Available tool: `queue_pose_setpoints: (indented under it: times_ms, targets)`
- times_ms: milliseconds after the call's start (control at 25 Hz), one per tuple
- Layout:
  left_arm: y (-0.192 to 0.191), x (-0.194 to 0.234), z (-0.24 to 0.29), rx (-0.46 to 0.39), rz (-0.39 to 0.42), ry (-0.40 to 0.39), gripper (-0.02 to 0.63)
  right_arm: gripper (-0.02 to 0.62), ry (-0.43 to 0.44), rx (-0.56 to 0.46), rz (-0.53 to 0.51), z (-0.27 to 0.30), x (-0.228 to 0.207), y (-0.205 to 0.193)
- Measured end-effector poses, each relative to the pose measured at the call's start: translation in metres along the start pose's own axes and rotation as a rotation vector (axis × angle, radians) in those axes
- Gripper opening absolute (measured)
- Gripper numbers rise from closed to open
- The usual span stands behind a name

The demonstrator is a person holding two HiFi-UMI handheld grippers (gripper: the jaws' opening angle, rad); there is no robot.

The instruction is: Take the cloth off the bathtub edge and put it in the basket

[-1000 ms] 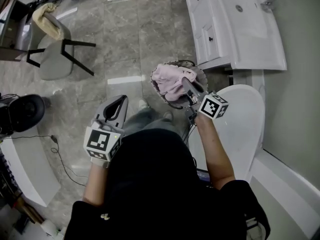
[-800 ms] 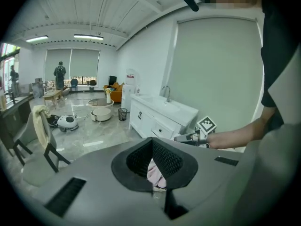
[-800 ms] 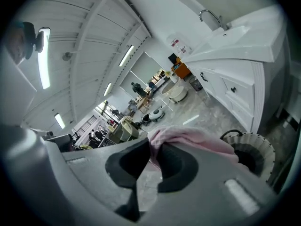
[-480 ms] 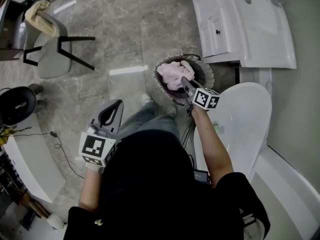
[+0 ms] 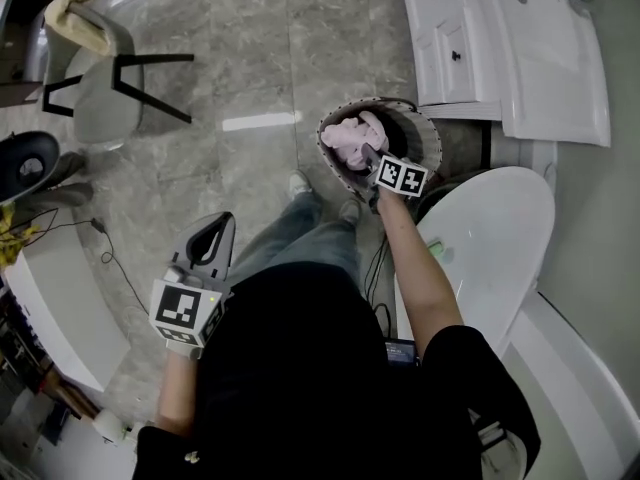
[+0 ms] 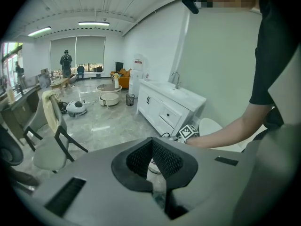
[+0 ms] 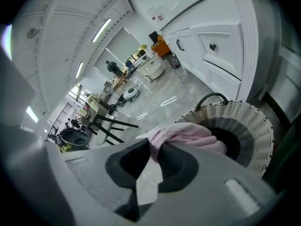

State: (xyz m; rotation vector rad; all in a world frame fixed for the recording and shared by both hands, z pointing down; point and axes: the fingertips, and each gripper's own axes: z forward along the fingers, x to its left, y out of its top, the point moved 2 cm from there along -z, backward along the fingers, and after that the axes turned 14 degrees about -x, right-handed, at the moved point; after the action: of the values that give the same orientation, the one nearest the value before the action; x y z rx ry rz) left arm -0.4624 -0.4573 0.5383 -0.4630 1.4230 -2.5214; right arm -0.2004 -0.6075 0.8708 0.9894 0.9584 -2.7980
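Pink cloth [image 5: 350, 138] pinched by right gripper [image 5: 368, 157], within wicker basket [image 5: 431, 128] rim

The grey marbled floor [image 5: 250, 58] is carrying everything. The wicker basket [image 5: 428, 128] is standing on it, with the white vanity cabinet [image 5: 450, 48] sitting just beyond the basket and the white bathtub [image 5: 500, 238] resting right beside it. A chair [image 5: 100, 98] is standing well left of the basket, and a thin cable [image 5: 115, 268] is trailing farther left.
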Motion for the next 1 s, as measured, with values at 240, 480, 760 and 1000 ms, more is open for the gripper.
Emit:
queue_pose_setpoints:
  times_ms: [240,480,760,1000]
  targets:
    - [-0.019,0.006,-0.005,0.037,-0.021,0.025,0.012,0.046,-0.061,0.046,0.014,0.033,-0.024,-0.025]
    - [-0.036,0.002,-0.007,0.074,-0.004,0.026,0.012,0.049,-0.12,0.079,0.01,0.055,-0.046,-0.046]
    - [-0.046,-0.002,-0.012,0.105,0.001,0.038,0.012,0.069,-0.167,0.099,0.033,0.066,-0.065,-0.057]
    - [-0.047,-0.006,-0.012,0.106,-0.001,0.044,0.012,0.14,-0.191,0.082,0.027,0.066,-0.073,-0.054]
